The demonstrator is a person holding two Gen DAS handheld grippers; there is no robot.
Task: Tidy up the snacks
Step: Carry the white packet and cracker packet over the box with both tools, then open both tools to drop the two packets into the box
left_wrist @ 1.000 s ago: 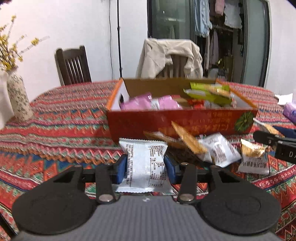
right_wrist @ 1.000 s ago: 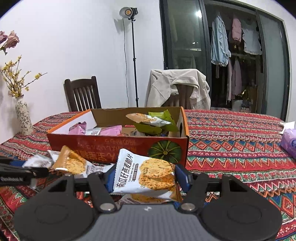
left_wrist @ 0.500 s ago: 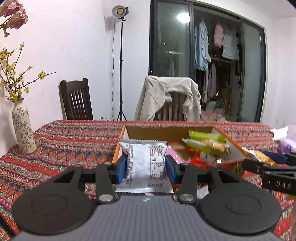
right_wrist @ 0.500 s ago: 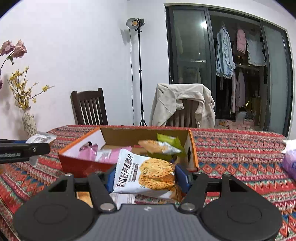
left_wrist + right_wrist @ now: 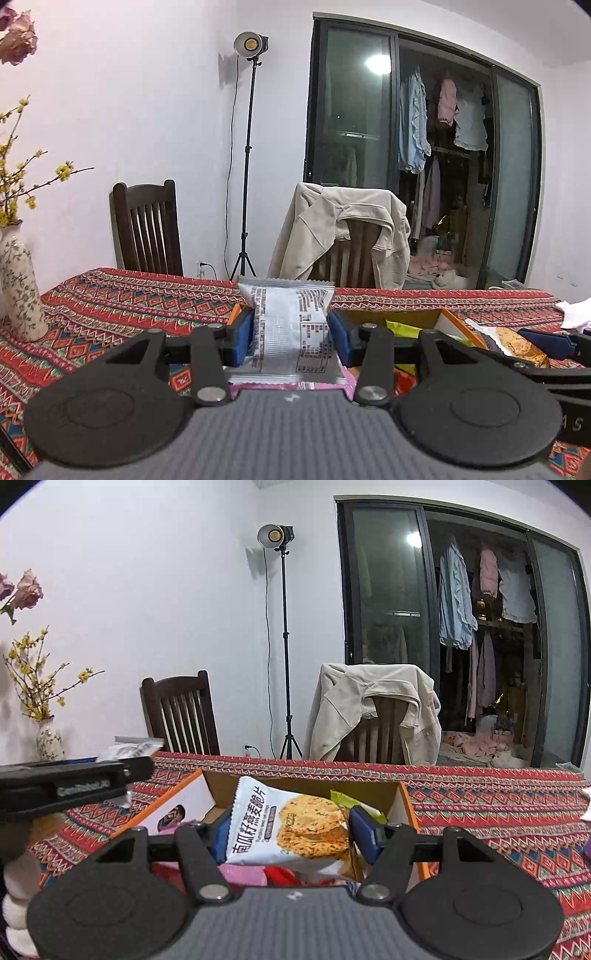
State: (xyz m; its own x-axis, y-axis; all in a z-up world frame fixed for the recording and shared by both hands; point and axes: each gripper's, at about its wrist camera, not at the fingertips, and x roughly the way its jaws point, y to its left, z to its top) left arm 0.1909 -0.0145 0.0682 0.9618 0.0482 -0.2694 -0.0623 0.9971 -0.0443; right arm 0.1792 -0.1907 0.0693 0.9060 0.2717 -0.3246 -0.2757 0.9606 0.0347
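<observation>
Left wrist view: a flowered vase [image 5: 20,291] stands at the worktop's [image 5: 129,299] left edge; the left gripper [image 5: 290,332] has its jaws clenched on a silver snack packet [image 5: 291,328], raised over the orange cardboard box [image 5: 456,325]. Right wrist view: the box [image 5: 410,812] lies open below, and the right gripper [image 5: 291,834] jaws grasp a white oat-crisp packet [image 5: 291,830] above it.

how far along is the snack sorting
Done: the box already holds several packets. In hand: the left gripper grips a silver packet and the right gripper a cookie packet, both over the box. Left: dropping both in.
</observation>
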